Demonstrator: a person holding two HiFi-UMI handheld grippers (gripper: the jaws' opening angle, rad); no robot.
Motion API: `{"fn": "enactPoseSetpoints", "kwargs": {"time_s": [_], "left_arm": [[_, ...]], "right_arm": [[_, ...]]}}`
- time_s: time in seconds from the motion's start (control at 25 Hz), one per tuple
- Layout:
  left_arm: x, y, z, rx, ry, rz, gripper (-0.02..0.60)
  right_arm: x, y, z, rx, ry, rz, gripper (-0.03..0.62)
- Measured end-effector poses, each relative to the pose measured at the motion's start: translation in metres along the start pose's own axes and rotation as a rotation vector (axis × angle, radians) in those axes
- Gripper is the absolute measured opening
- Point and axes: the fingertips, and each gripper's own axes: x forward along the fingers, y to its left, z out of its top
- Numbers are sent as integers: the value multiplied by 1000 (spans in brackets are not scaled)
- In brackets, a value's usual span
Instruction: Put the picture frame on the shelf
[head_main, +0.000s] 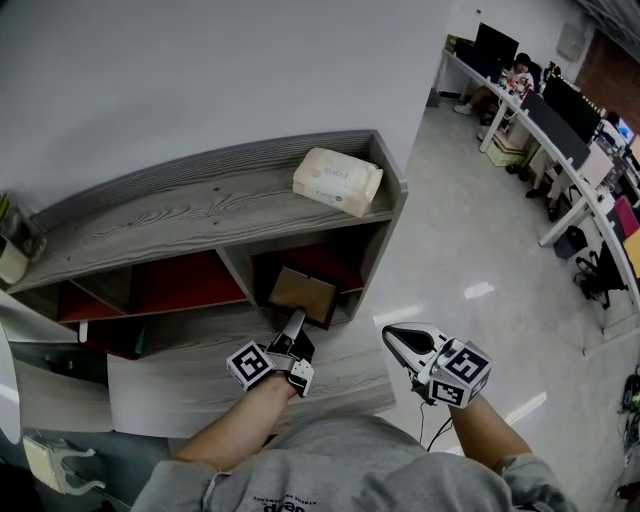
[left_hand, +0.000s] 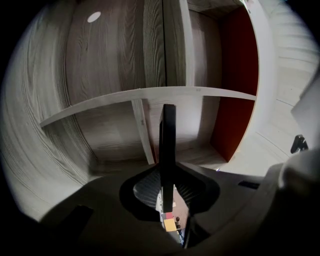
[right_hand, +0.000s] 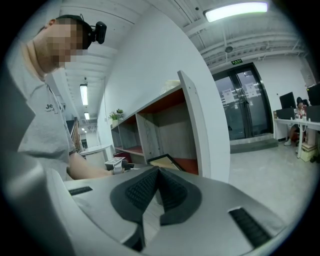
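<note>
My left gripper (head_main: 293, 325) clamps the lower edge of a dark-rimmed picture frame (head_main: 303, 293), jaws pressed on either side of it. In the left gripper view the picture frame (left_hand: 167, 145) stands edge-on, a thin black bar rising from between the ribbed pads of the left gripper (left_hand: 167, 187). The frame sits tilted at the mouth of the rightmost compartment of the grey wood-grain shelf (head_main: 200, 205); whether it rests on the compartment's red floor I cannot tell.

My right gripper (head_main: 395, 335) hangs clear of the shelf's right end over the pale floor, jaws closed tip to tip with nothing between them, as the right gripper view confirms (right_hand: 157, 172).

On top of the shelf, near its right end, lies a pack of tissues (head_main: 337, 181); at its left end stands a potted plant (head_main: 12, 240). Beyond the shelf's right end, well apart from it, run white desks with monitors (head_main: 560, 130).
</note>
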Motion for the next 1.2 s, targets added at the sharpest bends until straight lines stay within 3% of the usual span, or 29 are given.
{"fn": "enactPoseSetpoints", "kwargs": {"time_s": [0.48,0.6,0.64,0.68,0.8,0.96,1.2], "left_arm": [[16,5,2,-66,-25,19,92],[22,4,-2,-72,9,24,117],[24,2,-5,-44,36,25,113],[26,-1,-8,-3,66,18,152],[32,-16,-14,196,143,-38,190],[27,-14,-21,466,240,15,192],[13,-14,-29,769,341,40,207]], "right_arm": [[5,4,-10,20,11,18,9],[4,3,-11,22,9,15,9],[3,2,-12,21,9,14,9],[3,2,-12,21,9,13,9],[1,1,-10,16,13,6,9],[2,0,-12,21,11,6,9],[3,1,-12,16,11,12,10]]}}
